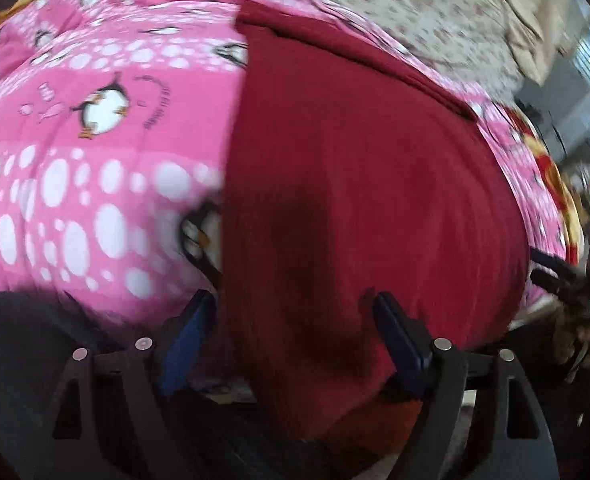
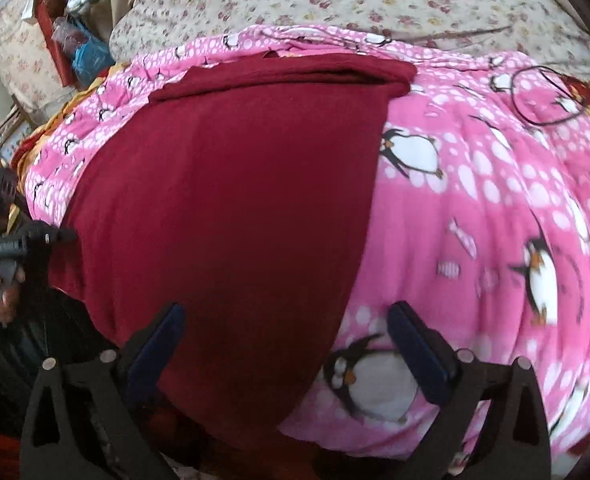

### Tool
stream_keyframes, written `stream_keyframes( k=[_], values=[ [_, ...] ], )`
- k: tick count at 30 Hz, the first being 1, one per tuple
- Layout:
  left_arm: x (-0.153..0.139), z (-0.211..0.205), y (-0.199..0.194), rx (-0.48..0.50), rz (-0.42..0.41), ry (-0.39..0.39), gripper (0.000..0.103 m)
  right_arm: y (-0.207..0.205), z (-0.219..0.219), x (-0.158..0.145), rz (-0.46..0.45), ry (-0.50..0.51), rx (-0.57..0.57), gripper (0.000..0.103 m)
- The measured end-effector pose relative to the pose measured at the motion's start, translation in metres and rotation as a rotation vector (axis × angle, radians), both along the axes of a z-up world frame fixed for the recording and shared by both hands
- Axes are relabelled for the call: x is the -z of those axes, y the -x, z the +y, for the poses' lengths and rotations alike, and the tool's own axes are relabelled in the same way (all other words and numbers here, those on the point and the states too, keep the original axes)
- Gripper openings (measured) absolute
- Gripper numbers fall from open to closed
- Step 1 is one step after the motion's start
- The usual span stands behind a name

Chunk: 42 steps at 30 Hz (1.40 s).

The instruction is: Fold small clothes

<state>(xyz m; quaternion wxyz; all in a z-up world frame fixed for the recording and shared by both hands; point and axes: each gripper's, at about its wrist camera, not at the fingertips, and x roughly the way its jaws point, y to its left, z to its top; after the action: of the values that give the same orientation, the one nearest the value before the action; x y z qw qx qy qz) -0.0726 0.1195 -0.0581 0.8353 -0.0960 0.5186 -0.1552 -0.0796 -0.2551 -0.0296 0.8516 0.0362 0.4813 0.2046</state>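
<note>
Both tongs stand apart and hold nothing: the left gripper (image 1: pixel 295 312) straddles the near left edge of the dark red garment (image 1: pixel 355 200), the right gripper (image 2: pixel 287 320) its near right edge. That garment lies flat on the pink penguin blanket (image 2: pixel 495 200), long axis running away from the person, far end already doubled over. Neither hand is clearly nearer; each faces its own near corner.
</note>
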Motion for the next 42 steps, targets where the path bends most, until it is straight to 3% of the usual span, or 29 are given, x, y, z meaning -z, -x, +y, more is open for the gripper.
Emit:
stream_keyframes(
  k=[3, 7, 10, 11, 12, 13, 14, 15, 18, 21, 23, 26, 28, 29, 31, 36, 42],
  values=[
    [0.002, -0.008, 0.005, 0.011, -0.006, -0.041, 0.052, 0.018, 0.004, 0.005, 0.053, -0.085, -0.047, 0.097],
    [0.001, -0.003, 0.005, -0.025, 0.000, -0.043, 0.039, 0.028, 0.002, 0.020, 0.124, -0.091, -0.043, 0.081],
    [0.000, 0.002, 0.009, -0.047, 0.001, -0.023, 0.015, 0.027, -0.009, 0.028, 0.183, -0.178, -0.037, 0.072],
    [0.000, 0.003, 0.011, -0.040, 0.005, 0.005, 0.000, 0.027, -0.012, 0.030, 0.202, -0.206, -0.039, 0.062],
    [-0.002, 0.004, 0.012, -0.033, 0.004, 0.025, 0.000, 0.027, -0.014, 0.032, 0.218, -0.243, -0.044, 0.054],
    [-0.006, 0.003, 0.015, -0.030, -0.013, 0.033, 0.000, 0.028, -0.014, 0.031, 0.222, -0.277, -0.052, 0.038],
    [-0.011, 0.000, 0.020, -0.016, -0.040, 0.026, 0.000, 0.029, -0.016, 0.029, 0.219, -0.313, -0.064, 0.028],
    [-0.014, -0.001, 0.023, -0.008, -0.052, 0.026, 0.000, 0.031, -0.017, 0.025, 0.210, -0.347, -0.080, 0.025],
    [-0.013, 0.003, 0.023, -0.008, -0.047, 0.048, 0.000, 0.033, -0.018, 0.022, 0.200, -0.400, -0.107, 0.024],
    [0.000, 0.012, 0.014, -0.050, 0.031, 0.082, 0.000, 0.027, -0.017, 0.033, 0.245, -0.359, -0.074, 0.027],
    [0.004, 0.012, 0.013, -0.062, 0.054, 0.073, 0.003, 0.023, -0.018, 0.039, 0.282, -0.339, -0.056, 0.042],
    [0.004, 0.009, 0.015, -0.053, 0.042, 0.045, 0.004, 0.023, -0.009, 0.042, 0.289, -0.327, -0.087, 0.043],
    [0.000, 0.007, 0.014, -0.050, 0.030, 0.048, 0.000, 0.025, -0.004, 0.037, 0.257, -0.317, -0.106, 0.039],
    [-0.004, 0.008, 0.015, -0.046, 0.014, 0.063, 0.000, 0.025, -0.004, 0.033, 0.241, -0.327, -0.117, 0.024],
    [-0.016, 0.003, 0.015, -0.041, -0.023, 0.090, 0.000, 0.026, 0.001, 0.016, 0.183, -0.352, -0.147, 0.011],
    [-0.054, 0.018, 0.031, -0.023, -0.127, 0.136, 0.000, 0.045, -0.004, -0.042, -0.038, -0.404, -0.239, 0.008],
    [-0.132, 0.032, 0.063, 0.051, -0.323, 0.197, 0.000, 0.080, -0.036, -0.113, -0.242, -0.433, -0.238, 0.007]
  ],
)
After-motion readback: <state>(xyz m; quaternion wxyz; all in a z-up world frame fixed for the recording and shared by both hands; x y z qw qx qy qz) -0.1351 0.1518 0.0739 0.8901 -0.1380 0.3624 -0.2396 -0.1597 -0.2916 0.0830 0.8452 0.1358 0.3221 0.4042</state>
